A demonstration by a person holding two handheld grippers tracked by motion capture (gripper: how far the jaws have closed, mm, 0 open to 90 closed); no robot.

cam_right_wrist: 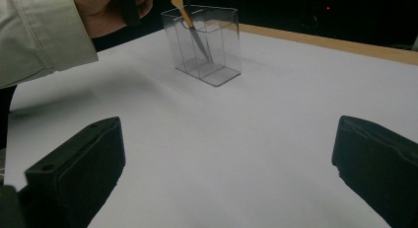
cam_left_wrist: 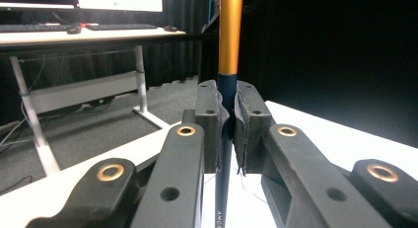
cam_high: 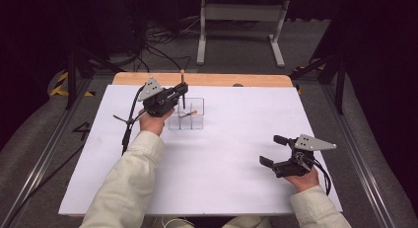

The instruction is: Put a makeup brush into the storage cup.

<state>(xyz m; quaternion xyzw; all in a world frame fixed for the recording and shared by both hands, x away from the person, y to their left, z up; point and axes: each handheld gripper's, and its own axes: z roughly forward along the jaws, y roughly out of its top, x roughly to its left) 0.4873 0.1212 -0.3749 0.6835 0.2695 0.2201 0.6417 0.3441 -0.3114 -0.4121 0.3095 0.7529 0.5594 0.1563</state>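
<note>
Jaws of my left gripper (cam_high: 183, 92) clamp a pen (cam_left_wrist: 229, 35) upright above the clear organizer (cam_high: 193, 120); right gripper (cam_high: 275, 150) gapes wide, idle. Pen looks light, stiff, slick: grip low on the dark barrel, keep it vertical.

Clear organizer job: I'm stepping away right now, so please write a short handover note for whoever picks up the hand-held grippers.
Left hand-held gripper: shut on an upright pen with an orange upper part and dark lower part, raised by the clear organizer.
Right hand-held gripper: open, holding nothing, parked low over the white table near its right front.
Clear organizer: stands at the table's far left-centre; one orange-topped pen already leans inside a compartment.
Done: one pen stowed.
Left: probably lower the held pen into the organizer and release it.
</note>
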